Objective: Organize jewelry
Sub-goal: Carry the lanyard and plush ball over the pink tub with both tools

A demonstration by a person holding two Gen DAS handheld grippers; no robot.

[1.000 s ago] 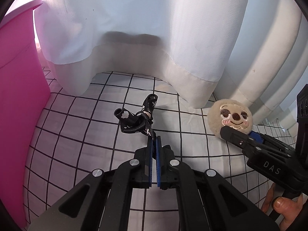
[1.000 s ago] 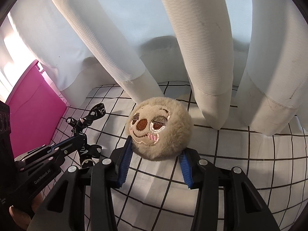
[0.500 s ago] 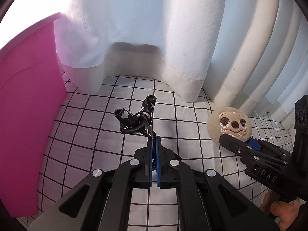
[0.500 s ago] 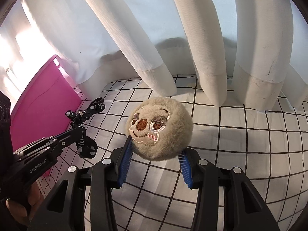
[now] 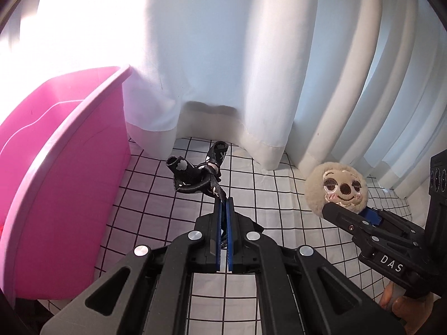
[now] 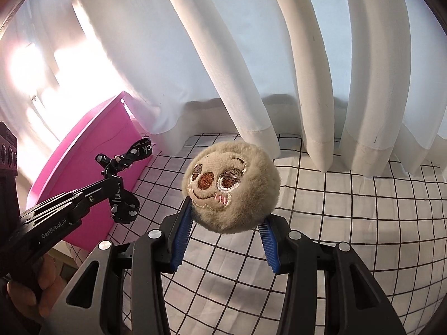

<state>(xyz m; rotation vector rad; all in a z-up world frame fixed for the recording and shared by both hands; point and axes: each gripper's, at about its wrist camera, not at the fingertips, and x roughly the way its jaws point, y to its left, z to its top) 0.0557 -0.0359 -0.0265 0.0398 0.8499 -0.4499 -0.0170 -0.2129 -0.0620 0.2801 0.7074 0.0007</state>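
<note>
My left gripper (image 5: 223, 202) is shut on a black ribbon strap (image 5: 199, 173) with white print and holds it in the air above the checked cloth; the strap also shows in the right wrist view (image 6: 123, 184). My right gripper (image 6: 227, 223) is shut on a round beige plush sloth charm (image 6: 232, 187), lifted off the cloth; the charm also shows in the left wrist view (image 5: 336, 185). A pink storage box (image 5: 64, 195) stands open at the left, close beside the strap.
A white cloth with a black grid (image 6: 349, 209) covers the table. White curtains (image 5: 223, 69) hang along the back and touch the cloth. The pink box also appears at the left in the right wrist view (image 6: 92, 167).
Both grippers have risen with their loads. The left gripper has lifted high enough that the pink box's open top and inner dividers now show.
</note>
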